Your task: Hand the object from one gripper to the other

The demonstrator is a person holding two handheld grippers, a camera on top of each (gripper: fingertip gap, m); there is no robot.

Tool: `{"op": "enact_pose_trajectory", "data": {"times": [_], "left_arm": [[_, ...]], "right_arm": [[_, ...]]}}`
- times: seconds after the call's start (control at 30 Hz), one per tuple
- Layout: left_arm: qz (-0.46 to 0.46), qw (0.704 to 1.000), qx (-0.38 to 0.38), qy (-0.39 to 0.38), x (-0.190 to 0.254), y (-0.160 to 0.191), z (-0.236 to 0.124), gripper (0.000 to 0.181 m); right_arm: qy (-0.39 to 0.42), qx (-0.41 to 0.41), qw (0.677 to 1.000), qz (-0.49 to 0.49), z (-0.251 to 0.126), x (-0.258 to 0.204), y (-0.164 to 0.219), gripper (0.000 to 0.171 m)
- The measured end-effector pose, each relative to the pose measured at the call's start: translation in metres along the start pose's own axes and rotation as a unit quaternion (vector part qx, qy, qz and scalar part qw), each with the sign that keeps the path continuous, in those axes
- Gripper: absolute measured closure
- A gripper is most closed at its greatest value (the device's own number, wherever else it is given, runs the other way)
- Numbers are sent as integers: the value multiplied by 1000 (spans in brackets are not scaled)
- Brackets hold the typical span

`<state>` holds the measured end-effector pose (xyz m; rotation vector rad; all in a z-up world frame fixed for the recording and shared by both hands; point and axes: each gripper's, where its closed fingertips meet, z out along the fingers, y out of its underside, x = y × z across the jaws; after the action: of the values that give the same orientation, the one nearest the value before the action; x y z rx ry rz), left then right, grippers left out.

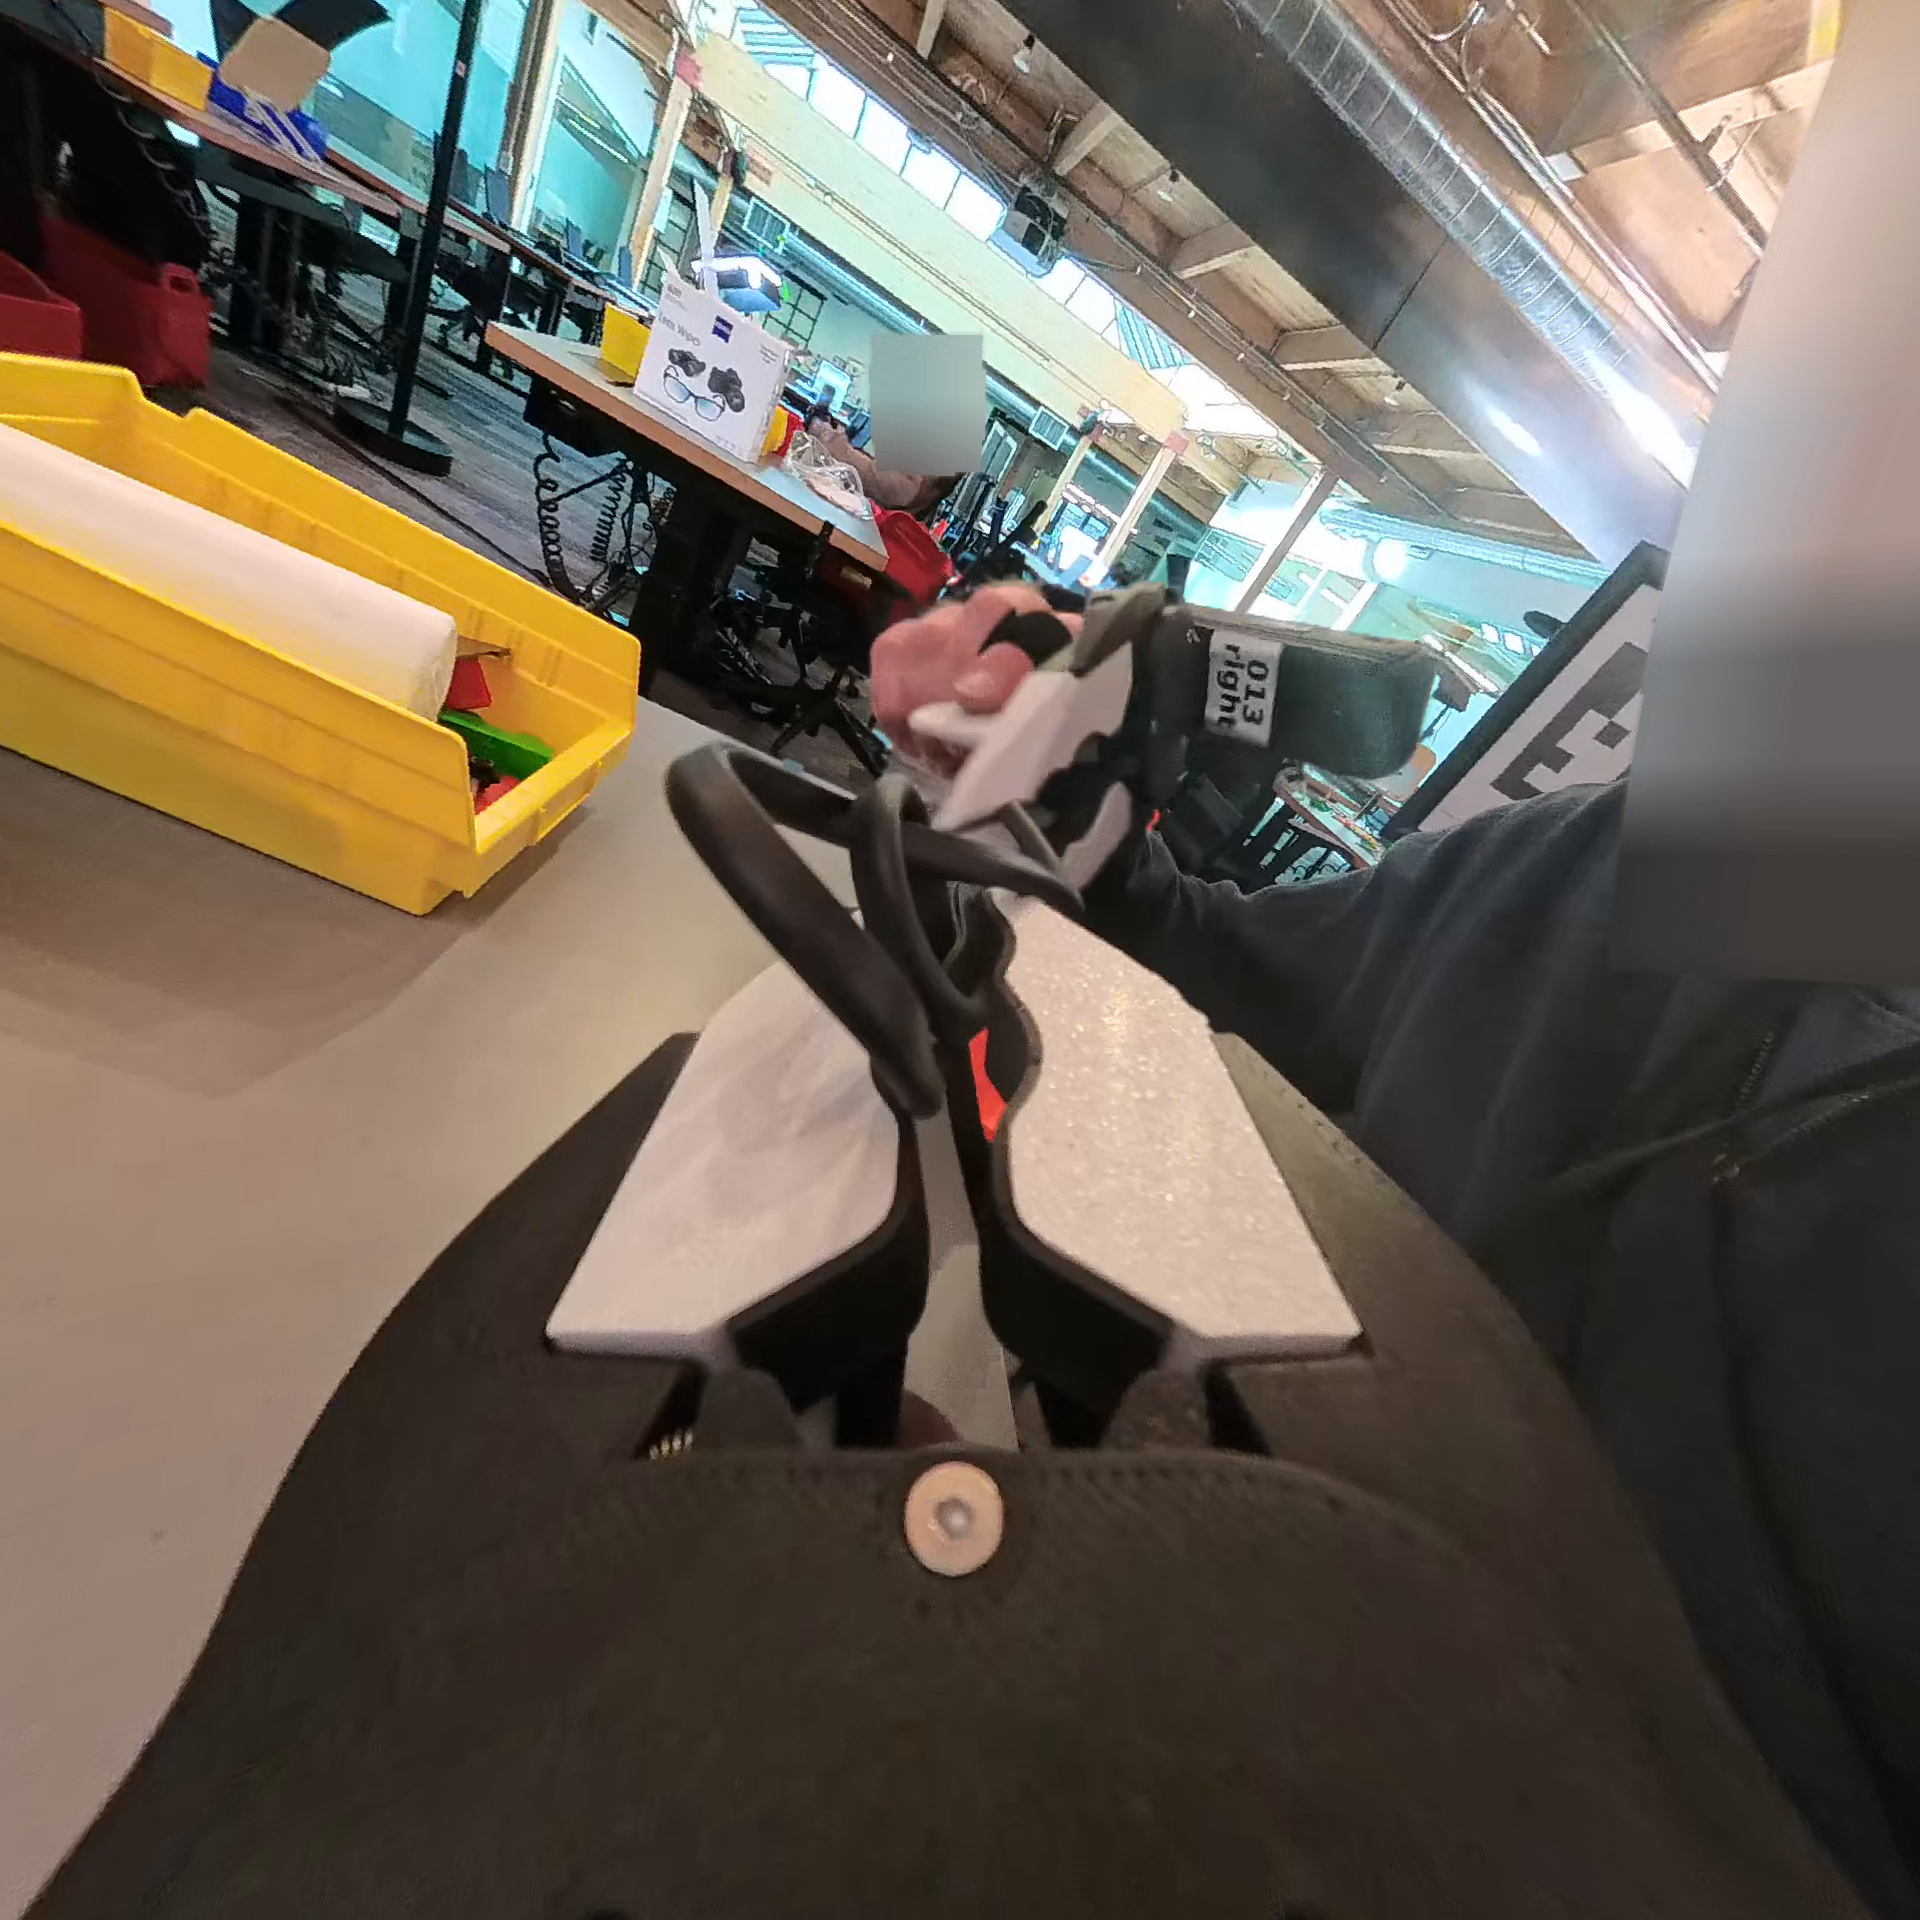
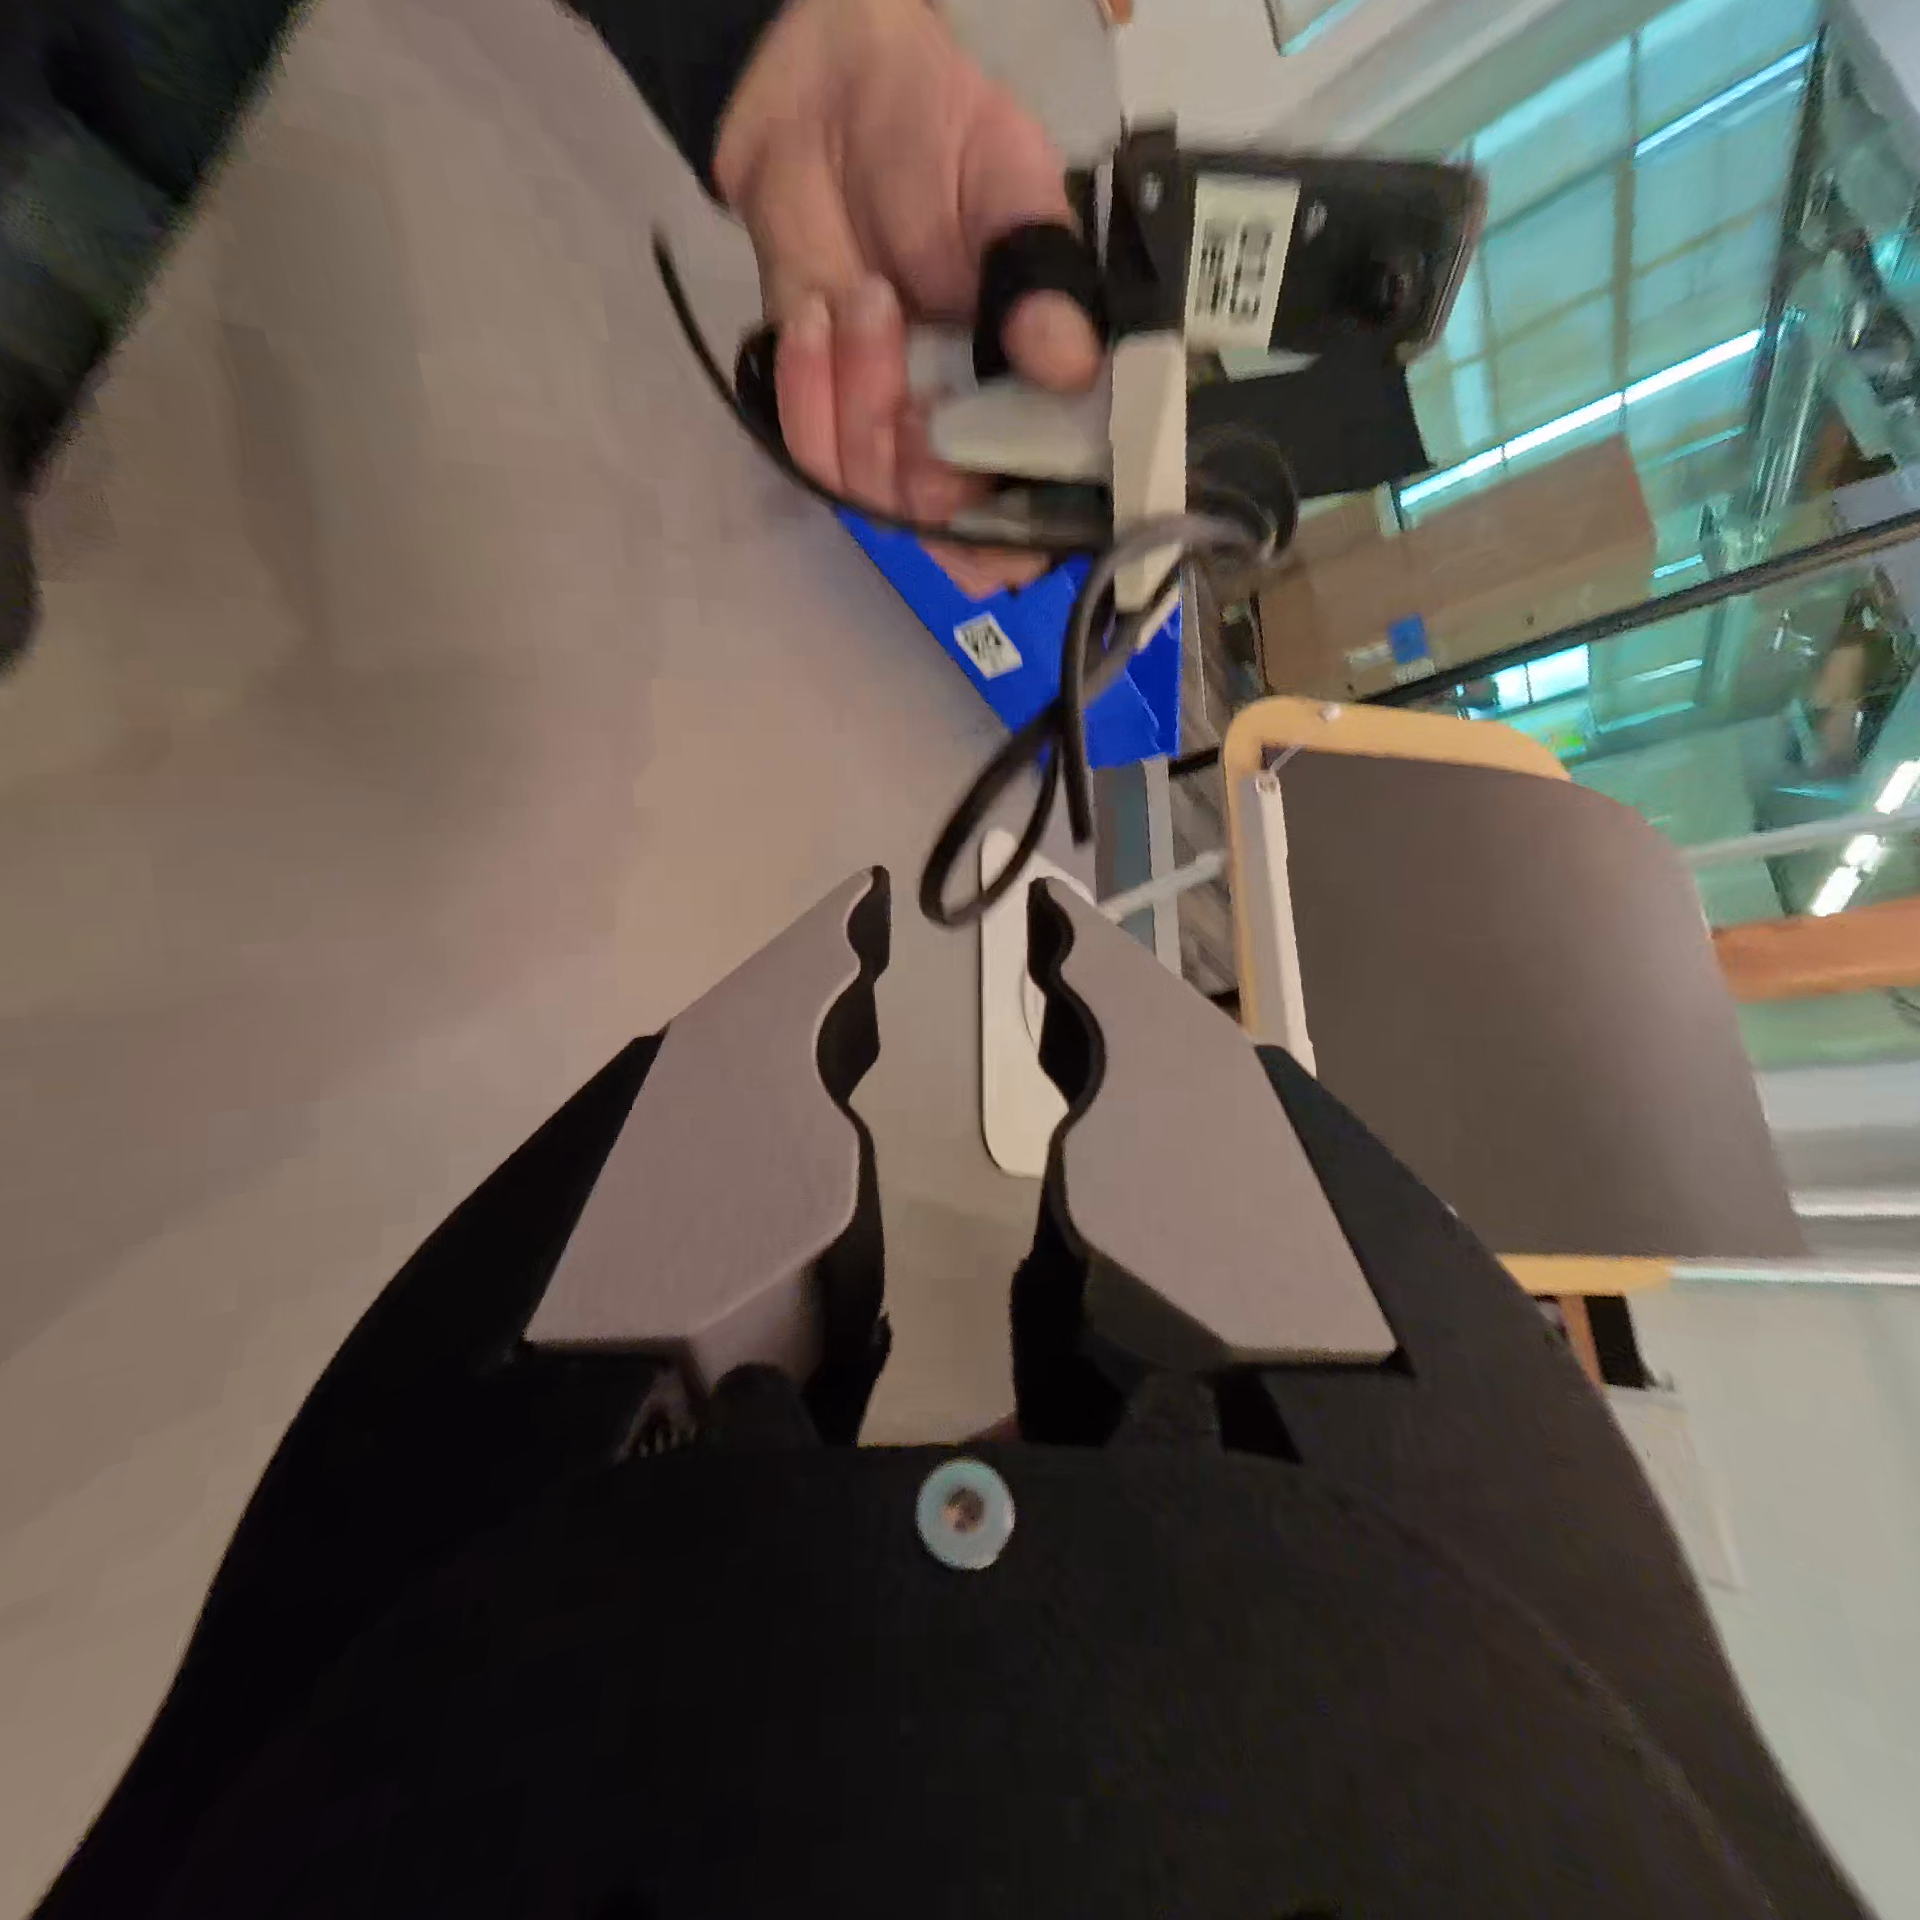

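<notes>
Two grippers meet over a grey table (image 1: 260, 1091), with a looped black cable (image 1: 821, 894) between them. The left gripper (image 1: 961, 997) has its jaws pressed together on the cable, whose loops stick out past its fingertips, up and to the left in its own view. Just beyond those loops the right gripper (image 1: 997, 774) points back toward it, tips touching or almost touching the cable; blur keeps me from telling which.

From the right wrist view, the right gripper (image 2: 956, 899) has its jaws apart with bare table showing through the gap. One loop of the cable (image 2: 987, 831) hangs just ahead of the fingertips, between them but not pinched. Farther ahead, the left gripper (image 2: 1143, 561) holds the top of the cable, and a hand (image 2: 883, 260) wraps its handle.

Left of the left gripper, well apart, sits a yellow bin (image 1: 312, 665) holding a white roll (image 1: 218, 561) and small red and green pieces. Ahead of the right gripper, behind the cable, a blue box (image 2: 1029, 644) lies on the table, and a chair (image 2: 1475, 997) stands to the right. A dark sleeve (image 1: 1351, 956) fills the right side of the left wrist view.
</notes>
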<state>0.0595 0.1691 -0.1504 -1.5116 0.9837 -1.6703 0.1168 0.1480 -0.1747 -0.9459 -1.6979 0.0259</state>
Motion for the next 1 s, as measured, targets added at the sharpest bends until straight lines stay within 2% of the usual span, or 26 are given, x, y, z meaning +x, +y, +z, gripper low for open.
{"op": "enact_pose_trajectory", "data": {"times": [0.1, 0.2, 0.37, 0.43, 0.57, 0.7, 0.83, 1.0], "left_arm": [[-5, 1000, 8, 17, 4, -2, 1, 176], [-11, 999, -3, 51, 15, 1, 6, 176], [5, 992, -57, 115, 41, 8, 7, 176], [0, 987, -79, 138, 47, 11, 9, 176], [-2, 973, -128, 190, 62, 23, 10, 176], [-13, 961, -173, 215, 67, 36, 14, 175], [-24, 946, -206, 249, 78, 45, 18, 175], [-43, 928, -249, 274, 85, 61, 22, 175]], "right_arm": [[45, 27, 999, 5, -4, 11, -13, 146], [87, 10, 996, -29, -8, 30, -2, 141], [87, -52, 976, -193, 0, 36, -6, 127], [89, -46, 963, -250, 6, 33, -23, 111], [78, -19, 952, -295, 8, 33, -49, 106], [60, -10, 941, -334, 23, 26, -59, 108], [49, -21, 913, -403, 42, 9, -65, 118], [34, -25, 900, -434, 52, -4, -66, 135]]}}
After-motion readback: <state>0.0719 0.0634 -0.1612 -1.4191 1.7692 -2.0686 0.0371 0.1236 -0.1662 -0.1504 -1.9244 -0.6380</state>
